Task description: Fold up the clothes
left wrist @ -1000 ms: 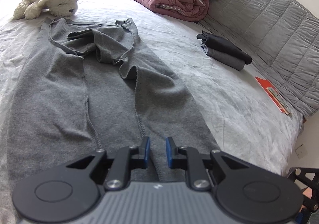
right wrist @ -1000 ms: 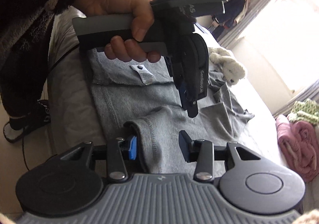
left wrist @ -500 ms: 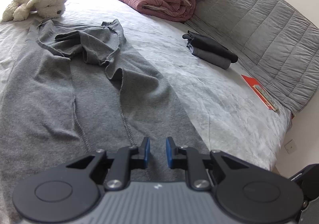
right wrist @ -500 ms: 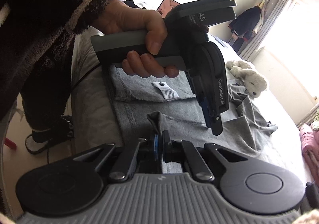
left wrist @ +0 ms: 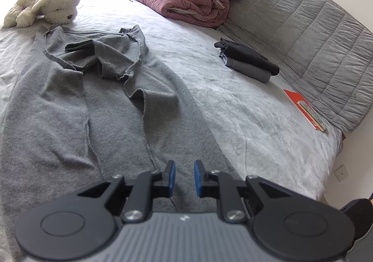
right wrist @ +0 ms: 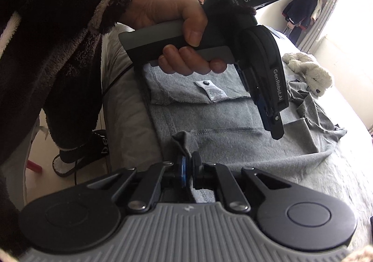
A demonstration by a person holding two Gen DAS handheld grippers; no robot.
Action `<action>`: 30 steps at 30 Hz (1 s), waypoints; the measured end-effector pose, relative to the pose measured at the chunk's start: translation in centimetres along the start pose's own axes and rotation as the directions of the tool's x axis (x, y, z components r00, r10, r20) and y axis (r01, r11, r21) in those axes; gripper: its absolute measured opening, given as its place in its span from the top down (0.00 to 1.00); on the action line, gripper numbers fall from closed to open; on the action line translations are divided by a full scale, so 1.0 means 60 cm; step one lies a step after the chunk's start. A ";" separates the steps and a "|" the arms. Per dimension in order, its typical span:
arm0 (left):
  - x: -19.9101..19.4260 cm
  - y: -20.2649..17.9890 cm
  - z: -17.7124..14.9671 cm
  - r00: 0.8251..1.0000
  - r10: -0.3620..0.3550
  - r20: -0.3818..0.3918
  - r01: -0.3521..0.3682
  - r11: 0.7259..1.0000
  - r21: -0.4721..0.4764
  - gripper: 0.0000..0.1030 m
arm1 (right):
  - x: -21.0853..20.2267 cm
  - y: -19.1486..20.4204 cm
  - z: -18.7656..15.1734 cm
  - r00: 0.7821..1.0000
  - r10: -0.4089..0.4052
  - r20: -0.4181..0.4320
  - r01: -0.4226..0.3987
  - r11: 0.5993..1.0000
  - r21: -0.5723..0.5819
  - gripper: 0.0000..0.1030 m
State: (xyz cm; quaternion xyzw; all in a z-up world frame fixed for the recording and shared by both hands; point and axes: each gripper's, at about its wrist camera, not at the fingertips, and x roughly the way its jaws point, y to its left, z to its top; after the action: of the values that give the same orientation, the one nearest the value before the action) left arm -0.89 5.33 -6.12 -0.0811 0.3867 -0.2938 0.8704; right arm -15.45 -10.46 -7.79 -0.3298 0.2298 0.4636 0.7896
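Right wrist view: the right gripper (right wrist: 187,168) pinches a raised corner of the grey garment (right wrist: 221,126), which lies spread on the bed (right wrist: 338,180); a peak of cloth stands up between its blue pads, though the jaws are easing open at this moment. Beyond it the left gripper (right wrist: 271,122), held in the person's hand (right wrist: 177,35), hovers just above the garment, beside a white care label (right wrist: 213,90) sewn near the folded-over hem. Left wrist view: the left gripper (left wrist: 183,178) has its fingers a narrow gap apart with nothing clamped between them, poised over a stitched seam of the garment (left wrist: 112,103). The step in hand appears to be taking hold of the near edge for a first fold, one corner pinched and the other not yet taken. The next move probably calls for the left gripper to sink to the cloth and close on the edge, so that both corners lift together. The garment is a soft, matt, fleecy knit with raised overlocked seams, its far end crumpled towards a white plush toy (left wrist: 46,5). Further from the garment, by the quilted grey headboard (left wrist: 314,35), lie a small stack of folded dark clothes (left wrist: 249,61), a rolled pink duvet (left wrist: 191,5) and a flat red packet (left wrist: 303,105).
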 end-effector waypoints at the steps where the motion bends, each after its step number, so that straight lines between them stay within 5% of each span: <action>1: 0.000 0.001 0.001 1.000 0.005 -0.001 -0.005 1.000 -0.001 0.84 | -0.001 0.000 0.001 1.000 0.005 -0.006 -0.005 1.000 0.019 0.85; 6: -0.004 0.009 0.007 1.000 0.030 0.008 -0.030 0.999 -0.017 0.83 | -0.036 -0.046 0.003 0.995 0.088 0.039 -0.094 0.979 0.182 0.63; 12: -0.004 0.022 0.017 0.997 0.076 0.024 -0.075 0.996 -0.050 0.82 | -0.061 -0.122 -0.017 0.997 0.040 0.062 -0.063 0.898 0.436 0.62; 17: 0.005 0.038 0.025 0.996 0.092 0.018 -0.090 0.991 -0.101 0.82 | -0.033 -0.182 -0.065 0.992 0.063 -0.107 0.028 0.725 0.689 0.62; 21: 0.011 0.044 0.029 0.997 0.074 0.009 -0.072 0.989 -0.128 0.82 | -0.036 -0.197 -0.100 0.985 0.164 -0.052 -0.052 0.569 0.820 0.62; 24: 0.015 0.045 0.030 0.997 0.071 0.004 -0.070 0.989 -0.134 0.82 | -0.038 -0.193 -0.107 0.975 0.219 -0.022 -0.094 0.506 0.858 0.63; 25: 0.016 0.045 0.030 0.997 0.071 0.002 -0.071 0.989 -0.133 0.82 | -0.037 -0.188 -0.105 0.973 0.227 -0.030 -0.092 0.509 0.856 0.64; 28: 0.020 0.042 0.027 0.997 0.079 -0.005 -0.079 0.990 -0.114 0.82 | -0.035 -0.159 -0.082 0.976 0.188 -0.107 -0.033 0.620 0.784 0.95; 30: 0.020 0.040 0.026 0.996 0.085 -0.008 -0.085 0.991 -0.105 0.82 | -0.053 -0.158 -0.081 0.978 0.177 -0.113 -0.022 0.621 0.784 0.98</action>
State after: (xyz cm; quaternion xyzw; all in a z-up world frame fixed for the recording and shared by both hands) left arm 1.96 6.48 -6.68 -0.1097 0.4061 -0.2360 0.8760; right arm -8.81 -19.22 -6.02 0.0165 0.4953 0.3302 0.8033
